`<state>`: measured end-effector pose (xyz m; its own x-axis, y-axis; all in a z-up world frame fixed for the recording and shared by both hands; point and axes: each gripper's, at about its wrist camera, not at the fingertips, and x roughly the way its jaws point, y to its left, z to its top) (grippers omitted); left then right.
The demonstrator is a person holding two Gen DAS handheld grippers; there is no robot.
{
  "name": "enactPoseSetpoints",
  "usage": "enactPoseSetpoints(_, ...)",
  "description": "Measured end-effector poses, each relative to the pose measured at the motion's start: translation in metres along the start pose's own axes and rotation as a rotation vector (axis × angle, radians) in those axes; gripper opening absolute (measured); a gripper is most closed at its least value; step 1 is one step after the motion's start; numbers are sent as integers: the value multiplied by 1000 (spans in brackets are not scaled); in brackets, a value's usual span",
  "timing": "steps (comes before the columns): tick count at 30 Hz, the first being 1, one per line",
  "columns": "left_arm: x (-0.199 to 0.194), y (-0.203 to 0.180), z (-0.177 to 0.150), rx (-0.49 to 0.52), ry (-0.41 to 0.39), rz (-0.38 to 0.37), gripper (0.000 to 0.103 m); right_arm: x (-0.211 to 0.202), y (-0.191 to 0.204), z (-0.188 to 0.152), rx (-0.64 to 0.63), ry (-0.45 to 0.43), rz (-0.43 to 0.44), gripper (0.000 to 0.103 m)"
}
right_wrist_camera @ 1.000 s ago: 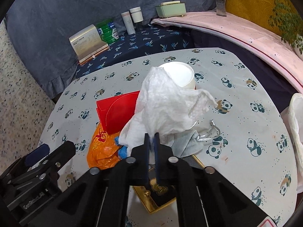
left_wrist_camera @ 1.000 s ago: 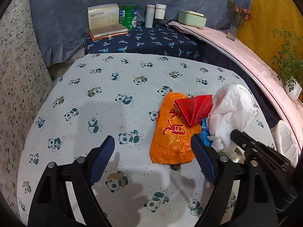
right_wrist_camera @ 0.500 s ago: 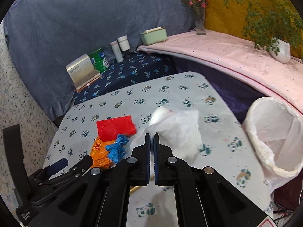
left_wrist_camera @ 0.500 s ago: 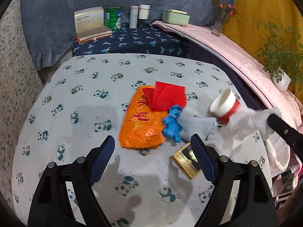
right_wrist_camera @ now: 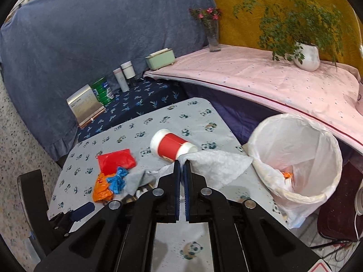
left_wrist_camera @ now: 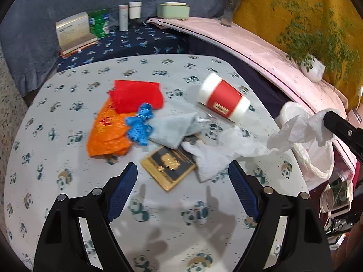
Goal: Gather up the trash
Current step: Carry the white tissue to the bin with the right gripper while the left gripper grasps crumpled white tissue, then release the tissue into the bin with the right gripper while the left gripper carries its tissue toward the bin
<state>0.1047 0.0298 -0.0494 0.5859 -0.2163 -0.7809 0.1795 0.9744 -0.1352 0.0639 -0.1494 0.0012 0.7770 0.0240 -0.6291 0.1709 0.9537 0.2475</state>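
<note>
My right gripper (right_wrist_camera: 182, 165) is shut on a crumpled white tissue (right_wrist_camera: 215, 165), held above the table's right edge beside the white-lined trash bin (right_wrist_camera: 295, 154); the tissue also shows in the left wrist view (left_wrist_camera: 299, 131). My left gripper (left_wrist_camera: 182, 179) is open and empty above the table, just in front of a gold-framed black box (left_wrist_camera: 169, 166). On the table lie a tipped red-and-white paper cup (left_wrist_camera: 223, 100), a grey cloth (left_wrist_camera: 174, 128), a blue glove (left_wrist_camera: 140, 124), an orange bag (left_wrist_camera: 109, 131) and red paper (left_wrist_camera: 136, 96).
The panda-print table (left_wrist_camera: 68, 158) has its right edge next to the bin. Behind it a dark blue shelf holds a box (left_wrist_camera: 72, 31), green can (left_wrist_camera: 98, 23) and bottles (left_wrist_camera: 123, 17). A pink ledge (right_wrist_camera: 261, 77) carries a vase and a potted plant (right_wrist_camera: 306, 54).
My right gripper has lifted the tissue off the pile and carried it right toward the bin, uncovering the cup, which now lies tipped. The left gripper stayed open and drew back a little.
</note>
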Motion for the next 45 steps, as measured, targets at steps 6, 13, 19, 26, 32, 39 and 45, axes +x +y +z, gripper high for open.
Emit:
enactPoseSetpoints(6, 21, -27, -3, 53, 21, -14, 78, 4, -26, -5, 32, 18, -24, 3)
enactPoseSetpoints(13, 54, -46, 1, 97, 64, -12, 64, 14, -49, -6, 65, 35, -34, 3)
enactPoseSetpoints(19, 65, -56, -1, 134, 104, -23, 27, 21, -62, -9, 90, 49, -41, 3)
enactPoseSetpoints(26, 51, -65, 1, 136, 86, -59, 15, 14, -66, -8, 97, 32, -40, 3)
enactPoseSetpoints(32, 23, -82, 10, 156, 36, -93, 15, -3, -74, -2, 107, -5, -50, 3)
enactPoseSetpoints(39, 4, -115, 22, 189, 2, -156, 15, -21, -95, 4, 125, -44, -80, 3)
enactPoseSetpoints(45, 0, -154, 31, 237, -15, -197, 15, -36, -125, 8, 164, -83, -122, 3)
